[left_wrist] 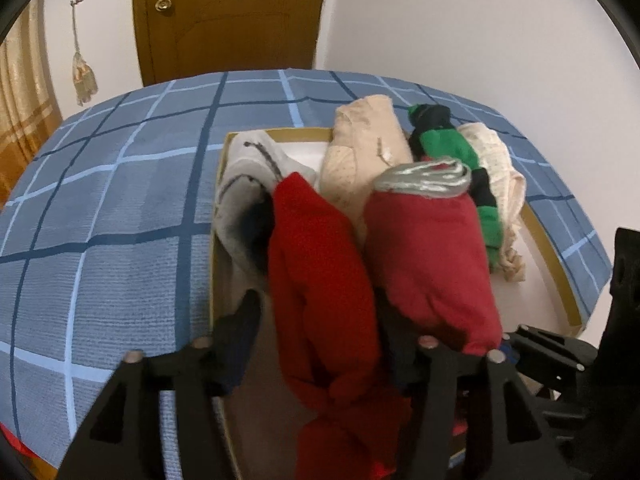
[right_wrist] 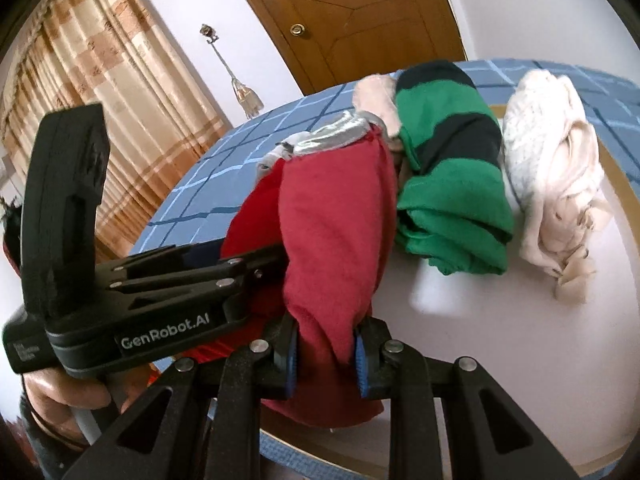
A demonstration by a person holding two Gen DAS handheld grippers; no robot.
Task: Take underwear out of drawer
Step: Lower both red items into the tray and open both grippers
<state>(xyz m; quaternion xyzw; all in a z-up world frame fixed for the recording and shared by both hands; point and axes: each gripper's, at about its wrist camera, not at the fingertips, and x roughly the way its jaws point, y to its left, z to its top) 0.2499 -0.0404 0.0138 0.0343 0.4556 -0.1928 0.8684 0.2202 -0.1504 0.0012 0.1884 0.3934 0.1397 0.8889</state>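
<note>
An open drawer [left_wrist: 552, 256] lies on the bed, filled with folded underwear. My left gripper [left_wrist: 320, 332] is open at the drawer's near end. A bright red piece [left_wrist: 320, 264] hangs loosely between its fingers, with a gap on the left side. My right gripper [right_wrist: 326, 354] is shut on the lower end of a dark red piece with a grey waistband [right_wrist: 332, 216]; that piece [left_wrist: 428, 248] stands right of the bright red one. A green and navy striped piece [right_wrist: 448, 168], a white one [right_wrist: 552, 168], a cream one [left_wrist: 360, 152] and a grey one [left_wrist: 248, 176] lie in the drawer.
The drawer rests on a blue checked bedsheet [left_wrist: 100, 220]. A brown door [left_wrist: 232, 12] and a white wall stand behind the bed, and a curtain [right_wrist: 100, 80] hangs at the left. A person's hand [right_wrist: 60, 396] holds the left gripper's handle.
</note>
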